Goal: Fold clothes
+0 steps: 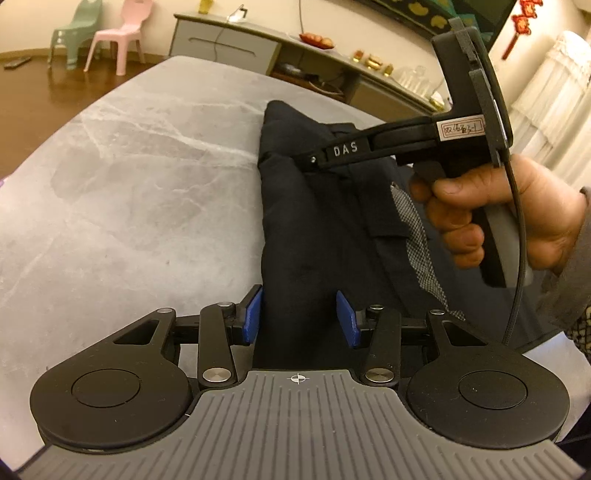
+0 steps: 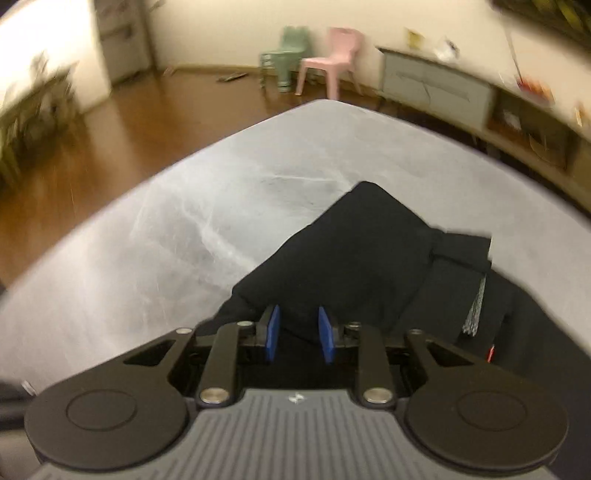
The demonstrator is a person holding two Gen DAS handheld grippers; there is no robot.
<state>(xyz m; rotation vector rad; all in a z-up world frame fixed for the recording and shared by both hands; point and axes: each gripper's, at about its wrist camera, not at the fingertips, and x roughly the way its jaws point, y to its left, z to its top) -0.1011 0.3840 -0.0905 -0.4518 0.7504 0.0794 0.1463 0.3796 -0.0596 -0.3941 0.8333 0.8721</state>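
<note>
A dark navy garment lies folded lengthwise on the grey marble-patterned table, with a grey checked lining strip showing on its right side. My left gripper is open at the garment's near end, its blue pads straddling the cloth's left part. A hand holds my right gripper over the garment's far half, fingers pointing left. In the blurred right wrist view, that gripper stands open with a narrower gap, low over the dark garment, with cloth showing between its pads.
The table's rounded far edge drops to a wooden floor. Beyond stand a pink chair, a green chair and a long low cabinet holding small items. White curtains hang at the right.
</note>
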